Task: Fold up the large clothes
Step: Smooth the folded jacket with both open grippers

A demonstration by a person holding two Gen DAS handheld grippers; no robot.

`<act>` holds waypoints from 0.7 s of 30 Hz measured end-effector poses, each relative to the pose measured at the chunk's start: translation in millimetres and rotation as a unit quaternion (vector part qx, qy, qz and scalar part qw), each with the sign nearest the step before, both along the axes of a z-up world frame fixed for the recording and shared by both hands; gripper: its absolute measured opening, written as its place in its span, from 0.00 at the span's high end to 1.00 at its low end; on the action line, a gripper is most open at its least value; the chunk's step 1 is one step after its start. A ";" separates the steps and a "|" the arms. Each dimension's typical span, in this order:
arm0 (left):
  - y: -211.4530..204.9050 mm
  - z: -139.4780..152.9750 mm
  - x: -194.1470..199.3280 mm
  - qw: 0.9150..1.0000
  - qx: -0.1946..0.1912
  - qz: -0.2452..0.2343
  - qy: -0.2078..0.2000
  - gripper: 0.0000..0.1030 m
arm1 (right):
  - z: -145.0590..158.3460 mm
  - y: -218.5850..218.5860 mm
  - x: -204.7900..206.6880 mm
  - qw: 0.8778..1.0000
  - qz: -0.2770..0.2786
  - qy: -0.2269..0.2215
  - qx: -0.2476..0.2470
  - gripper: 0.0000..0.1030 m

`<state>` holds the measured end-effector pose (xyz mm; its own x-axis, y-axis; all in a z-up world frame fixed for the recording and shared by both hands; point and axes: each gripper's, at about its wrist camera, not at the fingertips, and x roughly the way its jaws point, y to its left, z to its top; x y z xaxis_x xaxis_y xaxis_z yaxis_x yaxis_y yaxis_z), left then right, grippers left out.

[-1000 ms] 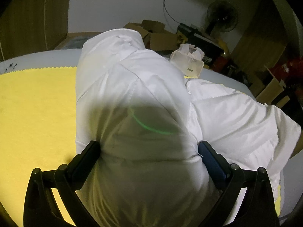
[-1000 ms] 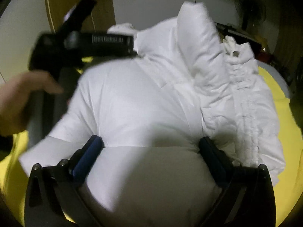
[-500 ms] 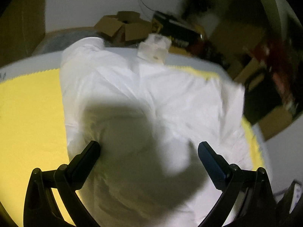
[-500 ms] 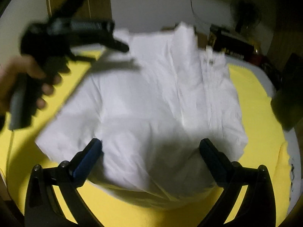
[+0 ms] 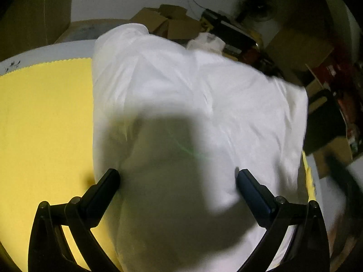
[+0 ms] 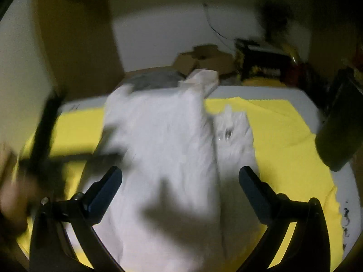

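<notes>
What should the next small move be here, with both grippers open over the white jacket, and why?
Probably lower the right gripper and close it on the near edge of the white jacket. Both it and the left gripper are open and hold nothing, and the jacket lies loosely bunched, long, on the yellow cloth, apparently needing another fold.

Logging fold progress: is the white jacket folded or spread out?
Folded, at least partly: the jacket lies as a narrow bundle on the yellow cloth, one panel overlapping along a lengthwise seam. Blur hides finer detail.

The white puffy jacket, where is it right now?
The white jacket lies on the yellow cloth, filling the middle of both wrist views, between each open gripper's fingers.
</notes>
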<state>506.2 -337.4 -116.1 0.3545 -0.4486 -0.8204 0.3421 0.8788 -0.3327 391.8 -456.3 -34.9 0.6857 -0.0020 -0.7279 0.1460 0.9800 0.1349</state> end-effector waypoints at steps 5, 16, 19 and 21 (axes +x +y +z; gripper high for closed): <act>-9.4 2.4 -45.3 0.998 0.022 -0.045 -0.042 0.00 | -58.6 -10.6 84.8 0.995 -0.019 0.089 -0.041 0.00; -21.3 -24.2 -52.8 0.994 0.016 -0.030 -0.101 0.00 | -115.2 -10.0 84.2 0.991 -0.015 0.132 -0.002 0.00; -23.4 -26.2 -62.0 0.992 0.033 -0.038 -0.118 0.00 | -112.6 -9.7 87.9 0.992 -0.018 0.122 -0.012 0.00; -18.2 -21.0 -57.1 0.994 0.030 -0.053 -0.092 0.00 | -104.0 -19.7 85.8 0.994 -0.030 0.109 -0.007 0.00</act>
<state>449.1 -355.6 -137.2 0.4548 -0.4441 -0.7719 0.4837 0.8510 -0.2046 477.6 -476.0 -138.9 0.5108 -0.0492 -0.8583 0.2284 0.9703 0.0802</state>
